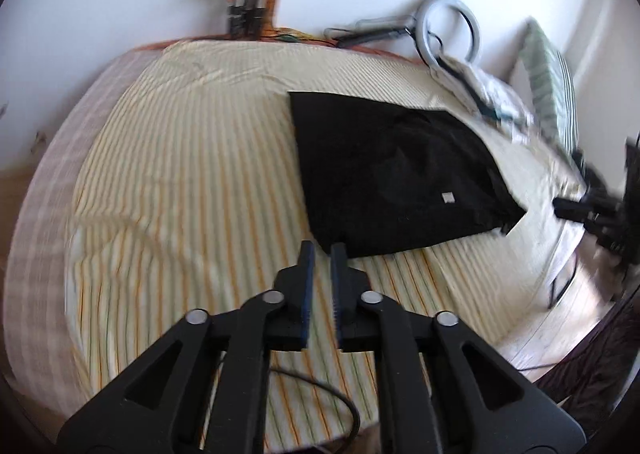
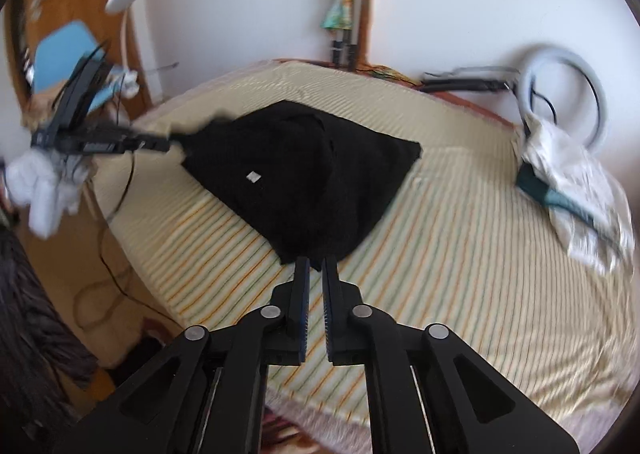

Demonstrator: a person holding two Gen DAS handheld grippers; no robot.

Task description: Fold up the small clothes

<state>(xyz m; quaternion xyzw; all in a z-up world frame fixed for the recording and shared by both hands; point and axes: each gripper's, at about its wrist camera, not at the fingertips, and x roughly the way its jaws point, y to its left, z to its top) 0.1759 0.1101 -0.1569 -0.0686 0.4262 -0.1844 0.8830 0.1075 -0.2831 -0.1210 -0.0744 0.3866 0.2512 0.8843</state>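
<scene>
A black garment (image 1: 396,170) with a small white tag lies folded flat on the striped bed sheet (image 1: 192,182). It also shows in the right wrist view (image 2: 304,170). My left gripper (image 1: 322,248) hovers just short of its near corner, jaws a narrow gap apart, nothing between them. My right gripper (image 2: 315,260) sits at the garment's near edge, jaws also narrowly apart and empty. The left gripper also appears in the right wrist view (image 2: 160,142) at the garment's far left corner; the right gripper shows at the right edge of the left wrist view (image 1: 560,208).
A pile of white and teal clothes (image 2: 568,190) lies at the bed's right side. A ring light (image 2: 560,98) leans on the wall behind. A cable (image 1: 320,386) runs under my left gripper. The bed edge and wooden floor (image 2: 80,278) are at left.
</scene>
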